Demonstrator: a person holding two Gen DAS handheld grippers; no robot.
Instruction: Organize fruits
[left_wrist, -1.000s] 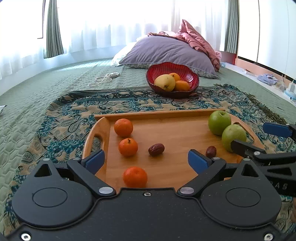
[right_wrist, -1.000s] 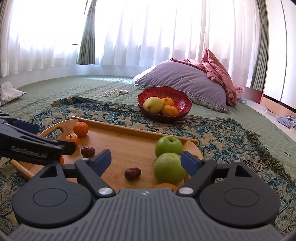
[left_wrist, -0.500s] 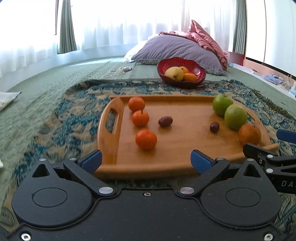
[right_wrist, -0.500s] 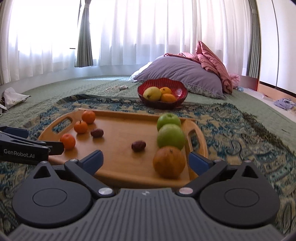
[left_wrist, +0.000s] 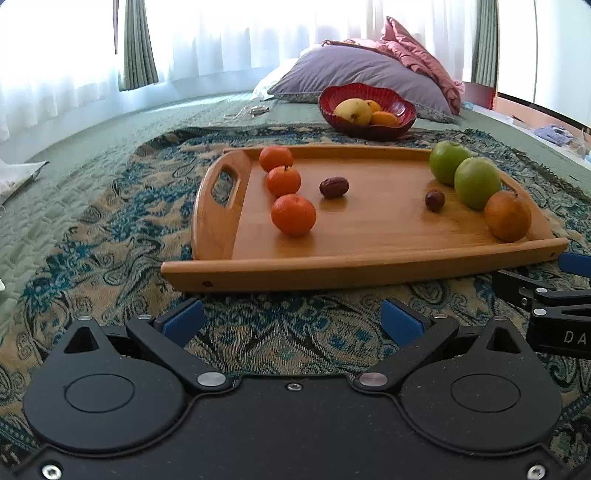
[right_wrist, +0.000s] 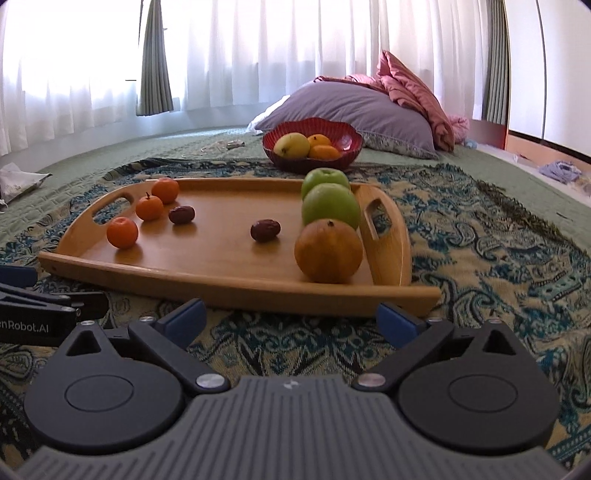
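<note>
A wooden tray (left_wrist: 369, 266) (right_wrist: 236, 280) lies on a patterned blanket. On its left stand three tangerines (left_wrist: 293, 214) (right_wrist: 122, 232) in a row. Two dark dates (left_wrist: 333, 187) (right_wrist: 265, 230) lie mid-tray. On the right stand two green apples (left_wrist: 476, 181) (right_wrist: 330, 208) and an orange-brown fruit (left_wrist: 507, 216) (right_wrist: 328, 251). My left gripper (left_wrist: 291, 319) is open and empty, short of the tray's near edge. My right gripper (right_wrist: 290, 315) is open and empty, also short of the near edge.
A red bowl (left_wrist: 367, 107) (right_wrist: 312, 144) with a yellow fruit and oranges stands behind the tray. A purple pillow (left_wrist: 362, 70) and pink cloth lie farther back. The other gripper shows at each view's edge (left_wrist: 546, 299) (right_wrist: 40, 314).
Both grippers have pulled back from over the tray to in front of its near edge. The whole tray now shows. The fruit has not moved.
</note>
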